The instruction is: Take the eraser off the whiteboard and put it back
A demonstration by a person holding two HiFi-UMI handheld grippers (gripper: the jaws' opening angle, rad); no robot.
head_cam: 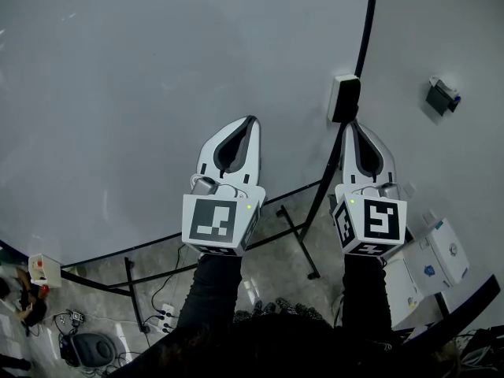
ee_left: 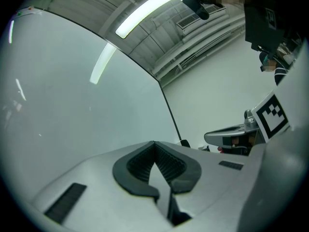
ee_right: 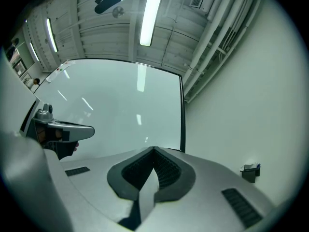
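Eraser, a small white-cased block with a dark face (head_cam: 344, 98), sits on the right edge of the large glossy whiteboard (head_cam: 157, 85), right against its thin black frame (head_cam: 364, 38). It lies where the task wants it in the end. That fits an eraser waiting to be lifted as well as one already set back; I cannot tell which.

My right gripper (head_cam: 352, 127), grey-white with black ribbed pads, points up at the board with its tip just under the eraser. From above I cannot tell whether it touches. Its jaws are pressed together with nothing between them. My left gripper (head_cam: 252, 120) is further left over bare board, its jaws likewise closed and empty.

The main risk, as I judge it, is a nudge. The closed tip is so close that a small push upward or sideways could slide the eraser along the slick surface or knock it off to the tiled floor (head_cam: 276, 258) below. My right gripper view shows only board and frame, no eraser, so aiming from there would be blind.
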